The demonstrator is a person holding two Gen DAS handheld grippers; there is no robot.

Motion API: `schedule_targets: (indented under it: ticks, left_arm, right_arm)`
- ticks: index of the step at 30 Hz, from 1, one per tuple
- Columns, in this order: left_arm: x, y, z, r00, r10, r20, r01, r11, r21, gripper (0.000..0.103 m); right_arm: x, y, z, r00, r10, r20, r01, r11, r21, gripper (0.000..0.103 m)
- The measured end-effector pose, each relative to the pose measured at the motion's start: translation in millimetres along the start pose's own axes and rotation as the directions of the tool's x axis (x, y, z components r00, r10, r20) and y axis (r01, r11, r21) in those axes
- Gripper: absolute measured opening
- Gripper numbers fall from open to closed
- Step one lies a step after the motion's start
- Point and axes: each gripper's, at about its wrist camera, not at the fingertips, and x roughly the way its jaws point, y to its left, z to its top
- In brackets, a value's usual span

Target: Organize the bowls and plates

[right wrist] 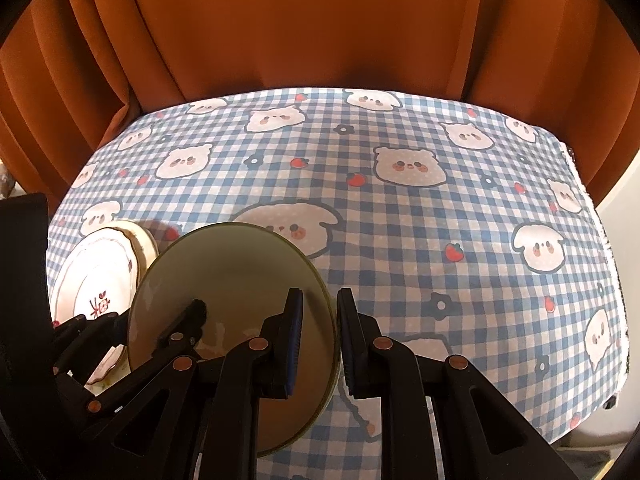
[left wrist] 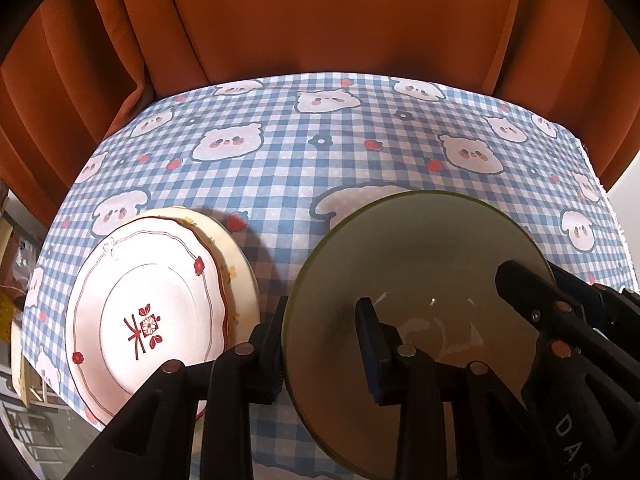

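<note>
Checked tablecloth [left wrist: 320, 168] carries everything. Green bowl [left wrist: 416, 280] sits mid-table, just right of the plate stack [left wrist: 152, 308]. My left gripper [left wrist: 324, 348] straddles its left rim, fingers narrow, pads maybe off the wall. My right gripper [right wrist: 320, 344] clamps the right rim. Bowl looks ceramic: stiff, glazed-slick, heavyish, chippable. Rim grip both sides seems safest.

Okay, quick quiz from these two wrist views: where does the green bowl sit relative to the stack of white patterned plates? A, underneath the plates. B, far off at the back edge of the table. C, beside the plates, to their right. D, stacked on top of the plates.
C: the green bowl stands on the checked tablecloth just right of the plate stack, with a hand-held gripper at each side of its rim.
</note>
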Motion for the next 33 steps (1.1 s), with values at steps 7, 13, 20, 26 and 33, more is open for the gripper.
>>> schedule_targets:
  ticks: [7, 13, 20, 26, 33]
  left_arm:
    - [-5.0, 5.1, -3.4, 1.0, -0.012, -0.016, 0.012, 1.0, -0.019, 0.062]
    - [-6.3, 11.0, -1.4, 0.998, -0.06, -0.018, 0.06, 0.998, -0.006, 0.074]
    - [10.3, 16.4, 0.5, 0.979, -0.194, -0.071, 0.193, 0.981, -0.011, 0.074]
    - [22.0, 21.2, 6.7, 0.949, -0.292, -0.118, 0.295, 0.956, 0.003, 0.069]
    - [32.7, 16.1, 6.4, 0.919, -0.353, -0.177, 0.364, 0.931, 0.03, 0.055]
  right_arm:
    - [2.8, -7.9, -1.9, 0.998, 0.043, -0.037, -0.043, 0.999, 0.01, 0.021]
    - [-2.7, -9.6, -1.1, 0.999, 0.049, -0.02, -0.048, 0.998, 0.043, 0.063]
    - [2.8, -9.3, -2.7, 0.999, 0.022, -0.046, -0.017, 0.995, 0.101, 0.063]
    - [9.3, -4.0, -3.5, 0.996, -0.015, -0.089, 0.03, 0.986, 0.162, 0.063]
    - [14.6, 3.4, -4.9, 0.991, -0.039, -0.128, 0.066, 0.975, 0.212, 0.064]
